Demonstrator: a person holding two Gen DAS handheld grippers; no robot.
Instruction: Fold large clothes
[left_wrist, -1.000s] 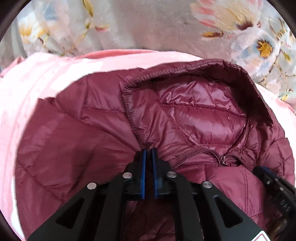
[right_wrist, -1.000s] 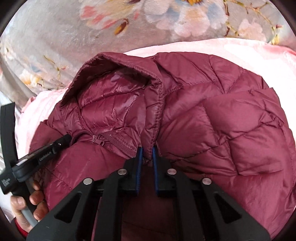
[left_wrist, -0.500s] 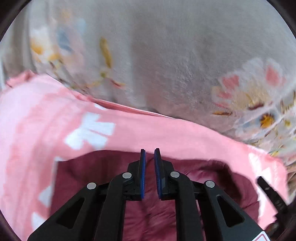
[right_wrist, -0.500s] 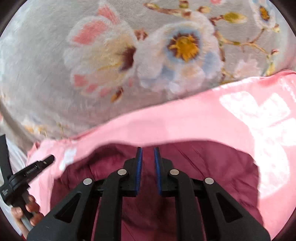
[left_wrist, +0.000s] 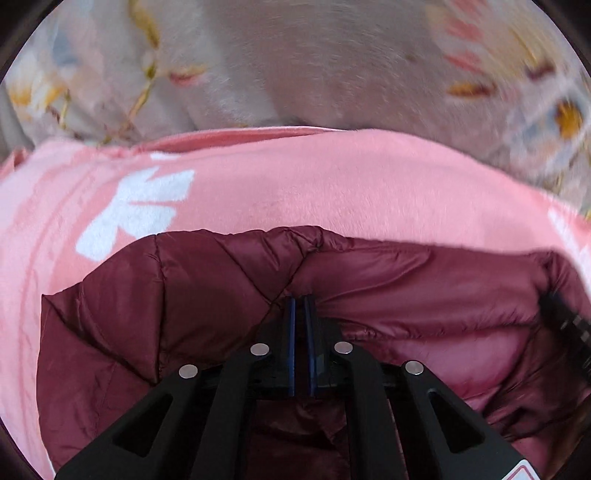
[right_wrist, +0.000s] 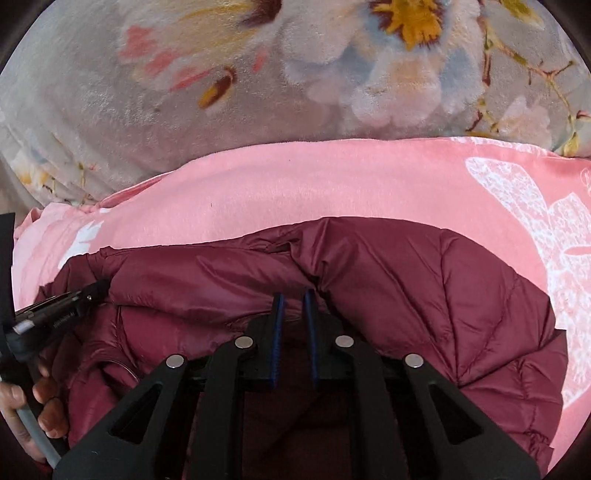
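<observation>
A maroon quilted puffer jacket (left_wrist: 184, 295) (right_wrist: 424, 295) lies on a pink blanket (left_wrist: 332, 184) (right_wrist: 295, 192), its far edge a rounded fold. My left gripper (left_wrist: 300, 298) pinches that fold between its blue pads, jaws closing. My right gripper (right_wrist: 293, 293) grips the same fold further right, jaws also closing, with fabric bunched between the pads. In the right wrist view the left gripper (right_wrist: 74, 306) enters from the left with a hand (right_wrist: 40, 406) on its handle. The right gripper (left_wrist: 565, 325) shows dimly at the right edge of the left wrist view. The hood is hidden.
A grey plush blanket with a large flower print (left_wrist: 295, 66) (right_wrist: 110, 110) spreads beyond the pink blanket. The pink blanket carries white printed shapes (left_wrist: 136, 210) (right_wrist: 535, 229) left and right of the jacket.
The hood, which lay spread open beyond both grippers a second ago, is no longer seen. The jacket's far edge is now a fold held at the pads. Both views swung forward, then back.
</observation>
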